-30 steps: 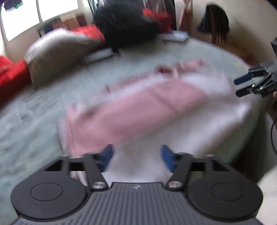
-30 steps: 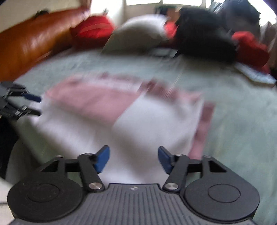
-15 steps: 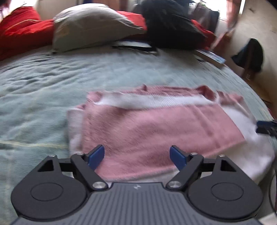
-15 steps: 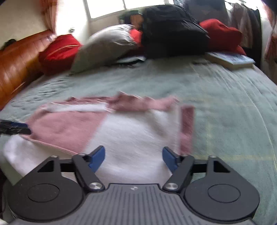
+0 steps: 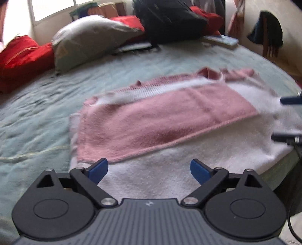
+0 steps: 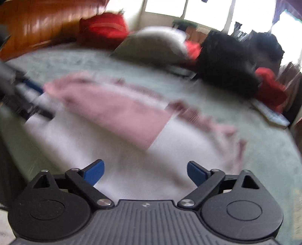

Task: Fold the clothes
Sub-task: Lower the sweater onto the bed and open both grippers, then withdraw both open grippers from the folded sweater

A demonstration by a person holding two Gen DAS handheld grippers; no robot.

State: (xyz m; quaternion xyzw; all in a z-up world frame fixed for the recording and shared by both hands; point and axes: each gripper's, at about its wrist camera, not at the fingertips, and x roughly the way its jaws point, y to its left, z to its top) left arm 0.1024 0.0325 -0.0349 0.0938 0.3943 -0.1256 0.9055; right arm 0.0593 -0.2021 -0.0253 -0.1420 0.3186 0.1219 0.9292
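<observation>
A bed covered by a pale green quilt fills both views, with a bright window behind it and an orange-brown headboard along one side. At its far end lie a black bag, a grey pillow and red cushions. The pink and white garment lies flat near the bed's close edge, a pink panel folded over the white. The left gripper points down over its white part, jaws opening, nothing between them. The right gripper hangs likewise over the white cloth, jaws opening and empty; that view is blurred.
</observation>
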